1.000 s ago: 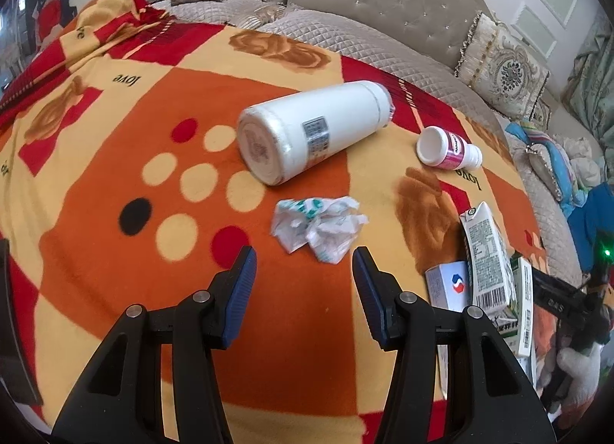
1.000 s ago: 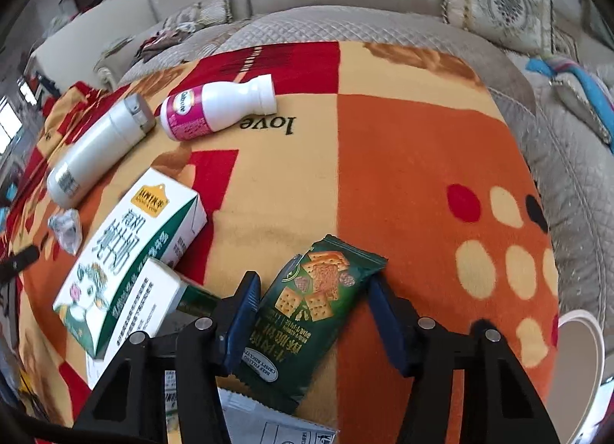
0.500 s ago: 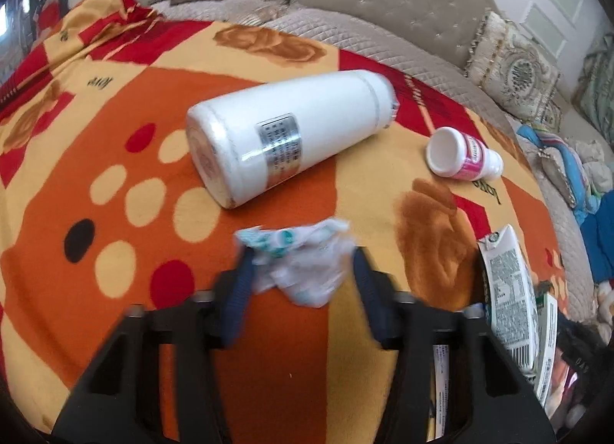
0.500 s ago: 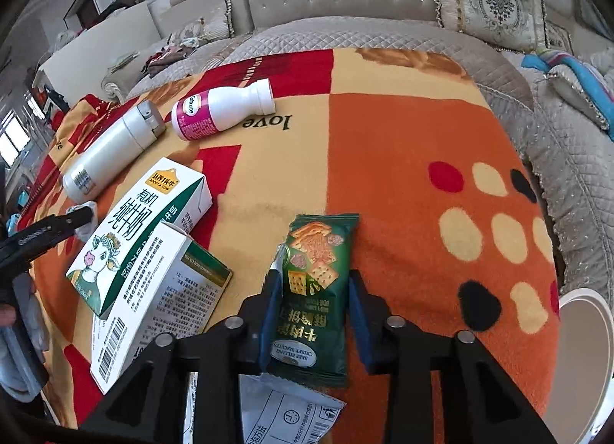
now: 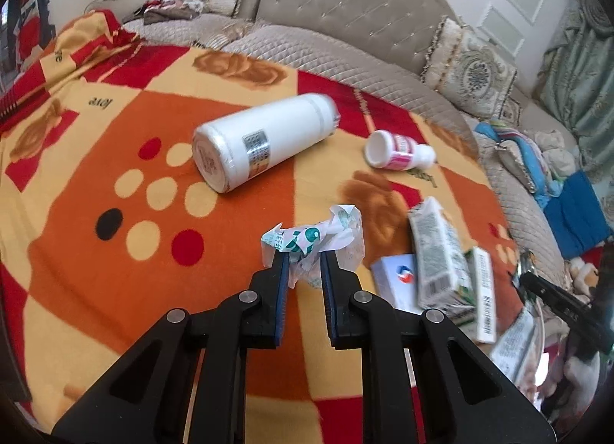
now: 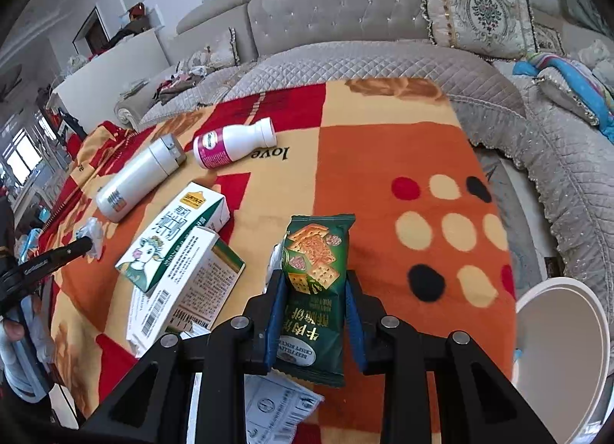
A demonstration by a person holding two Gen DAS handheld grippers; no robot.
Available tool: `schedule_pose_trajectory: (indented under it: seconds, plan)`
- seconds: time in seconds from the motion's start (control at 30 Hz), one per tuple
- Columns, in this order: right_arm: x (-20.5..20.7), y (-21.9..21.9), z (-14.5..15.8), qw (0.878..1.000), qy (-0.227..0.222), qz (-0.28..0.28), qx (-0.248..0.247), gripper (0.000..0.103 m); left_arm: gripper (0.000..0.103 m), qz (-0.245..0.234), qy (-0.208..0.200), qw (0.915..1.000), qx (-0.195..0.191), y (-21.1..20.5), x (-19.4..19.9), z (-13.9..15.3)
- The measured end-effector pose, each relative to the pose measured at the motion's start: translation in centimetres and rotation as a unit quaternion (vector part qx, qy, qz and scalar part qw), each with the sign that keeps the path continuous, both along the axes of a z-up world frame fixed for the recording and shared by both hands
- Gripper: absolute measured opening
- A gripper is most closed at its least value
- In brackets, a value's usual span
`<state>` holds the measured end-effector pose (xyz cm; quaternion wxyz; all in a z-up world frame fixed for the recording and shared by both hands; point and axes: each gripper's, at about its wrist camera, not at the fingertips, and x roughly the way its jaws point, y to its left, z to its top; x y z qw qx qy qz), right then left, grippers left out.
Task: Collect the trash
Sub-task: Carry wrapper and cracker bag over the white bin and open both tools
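Observation:
My left gripper point(image 5: 303, 256) is shut on a crumpled white and green wrapper point(image 5: 318, 236) and holds it above the orange patterned blanket point(image 5: 115, 252). My right gripper point(image 6: 312, 283) is shut on a green cracker packet point(image 6: 312, 283), lifted off the blanket point(image 6: 383, 175). The left gripper with the wrapper point(image 6: 90, 236) also shows at the left edge of the right wrist view.
A large white bottle point(image 5: 264, 141) and a small pink-labelled bottle point(image 5: 399, 148) lie on the blanket. Milk cartons and boxes point(image 6: 180, 252) lie at the near side. A white bin point(image 6: 564, 352) stands at the right. A grey sofa point(image 6: 345, 22) runs behind.
Both grippers closed: the left on the crumpled wrapper, the right on the green cracker packet. Both then lifted their items off the blanket.

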<state>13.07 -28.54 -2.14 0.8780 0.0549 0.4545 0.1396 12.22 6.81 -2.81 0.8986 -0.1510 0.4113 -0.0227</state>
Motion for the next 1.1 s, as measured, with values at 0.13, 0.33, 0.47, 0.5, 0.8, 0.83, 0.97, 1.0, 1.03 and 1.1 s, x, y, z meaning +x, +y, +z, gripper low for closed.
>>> schedule_pose_trajectory:
  seconds: [0.13, 0.33, 0.47, 0.5, 0.8, 0.83, 0.97, 1.0, 1.03, 1.1]
  plan:
    - [-0.4, -0.9, 1.2, 1.000, -0.013, -0.014, 0.011, 0.028, 0.014, -0.012, -0.024, 0.9996, 0.006, -1.2, -1.4, 2.1]
    - [-1.7, -2.0, 2.9, 0.999, -0.032, -0.021, 0.009, 0.028, 0.014, -0.045, -0.041, 0.9981, 0.010, -4.1, -3.2, 3.8]
    - [-2.8, -2.5, 2.9, 0.999, -0.031, -0.020, 0.009, 0.028, 0.014, -0.073, -0.042, 0.9963, 0.013, -6.8, -3.9, 3.8]
    - [-3.1, -2.6, 2.8, 0.999, -0.030, -0.019, 0.009, 0.028, 0.014, -0.082, -0.042, 0.9956, 0.014, -7.6, -4.0, 3.8]
    - [-5.2, -3.6, 1.0, 1.000, -0.011, -0.020, 0.020, 0.028, 0.014, -0.127, -0.035, 0.9911, 0.020, -13.0, -4.9, 3.3]
    - [-5.4, -3.8, 0.8, 0.999, -0.009, -0.021, 0.022, 0.028, 0.014, -0.131, -0.035, 0.9905, 0.023, -13.5, -5.0, 3.3]
    - [-6.1, -4.6, 0.6, 0.999, -0.007, -0.027, 0.025, 0.028, 0.014, -0.147, -0.034, 0.9881, 0.033, -15.5, -5.2, 3.1]
    - [-6.2, -4.8, 0.6, 0.999, -0.006, -0.029, 0.026, 0.028, 0.014, -0.149, -0.034, 0.9877, 0.034, -15.8, -5.2, 3.1]
    - [-6.3, -4.9, 0.6, 0.999, -0.006, -0.030, 0.026, 0.028, 0.014, -0.152, -0.033, 0.9872, 0.036, -16.2, -5.3, 2.9]
    - [-6.7, -5.3, 0.6, 0.999, -0.006, -0.032, 0.026, 0.028, 0.014, -0.159, -0.031, 0.9861, 0.039, -17.1, -5.4, 2.7]
